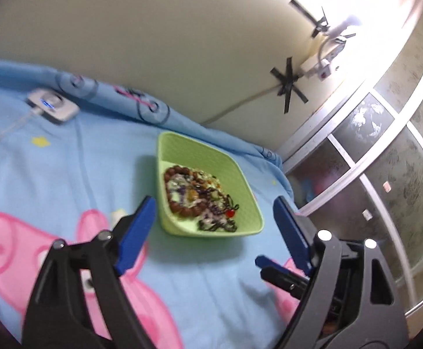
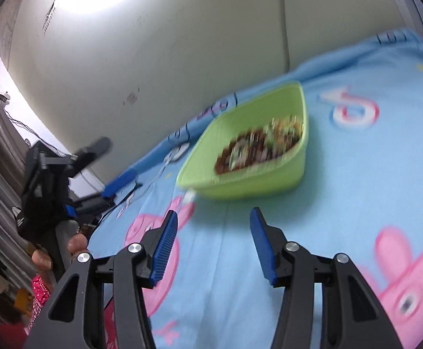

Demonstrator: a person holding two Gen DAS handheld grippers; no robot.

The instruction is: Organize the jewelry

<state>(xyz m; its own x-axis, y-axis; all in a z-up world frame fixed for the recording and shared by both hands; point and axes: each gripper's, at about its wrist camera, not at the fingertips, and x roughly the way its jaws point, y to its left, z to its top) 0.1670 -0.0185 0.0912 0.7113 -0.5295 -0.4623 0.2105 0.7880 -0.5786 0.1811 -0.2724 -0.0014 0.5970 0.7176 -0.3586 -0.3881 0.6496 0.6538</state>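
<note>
A light green plastic tray (image 1: 243, 183) sits on a blue cartoon-print bedsheet. It holds a heap of jewelry (image 1: 200, 197): brown bead bracelets, pale chains and dark beaded strands with a red bead. My left gripper (image 1: 214, 206) is open and empty, its blue pads on either side of the tray's near end, slightly above it. In the right wrist view the tray (image 2: 269, 183) and jewelry (image 2: 258, 145) are blurred. My right gripper (image 2: 214, 221) is open and empty, a short way in front of the tray. The left gripper (image 2: 118, 181) shows at the left there.
A small white device with a cable (image 1: 53, 106) lies on the sheet at the far left. The wall with taped cables and a power strip (image 1: 319, 67) runs behind the bed. A glass-door cabinet (image 1: 385, 160) stands past the bed's right edge.
</note>
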